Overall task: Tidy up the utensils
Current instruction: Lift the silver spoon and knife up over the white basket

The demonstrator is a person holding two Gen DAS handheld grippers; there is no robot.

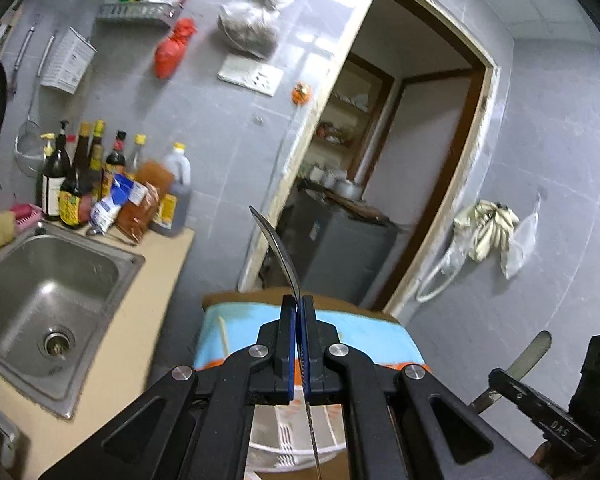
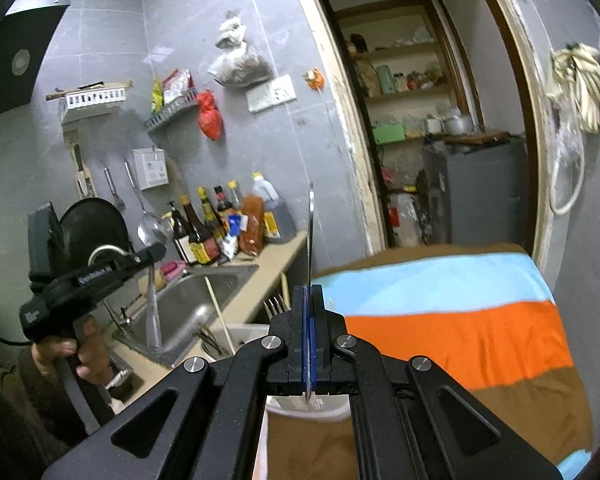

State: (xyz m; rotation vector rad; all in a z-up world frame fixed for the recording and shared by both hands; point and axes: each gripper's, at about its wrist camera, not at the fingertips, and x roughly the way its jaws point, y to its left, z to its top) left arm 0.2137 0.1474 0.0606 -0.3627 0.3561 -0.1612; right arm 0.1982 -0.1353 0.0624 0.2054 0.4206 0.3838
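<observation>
My left gripper (image 1: 298,302) is shut on a thin metal spoon (image 1: 274,244), seen edge-on, its curved end rising past the fingertips. My right gripper (image 2: 308,290) is shut on a table knife (image 2: 310,232), also edge-on and pointing up. In the left wrist view, the right gripper (image 1: 494,380) shows at the lower right with the knife's flat blade (image 1: 534,348). A hand holds the left gripper (image 2: 152,252) at the left of the right wrist view. Below both grippers stands a white utensil holder (image 2: 242,330) with a fork (image 2: 274,304) and chopsticks (image 2: 220,312) in it.
A blue, orange and brown striped cloth (image 2: 440,320) covers the surface ahead. The steel sink (image 1: 48,292) is set in a beige counter (image 1: 156,264), with several sauce bottles (image 1: 84,184) behind it. An open doorway (image 1: 400,160) leads to shelves. Bags and tools hang on the grey tiled wall.
</observation>
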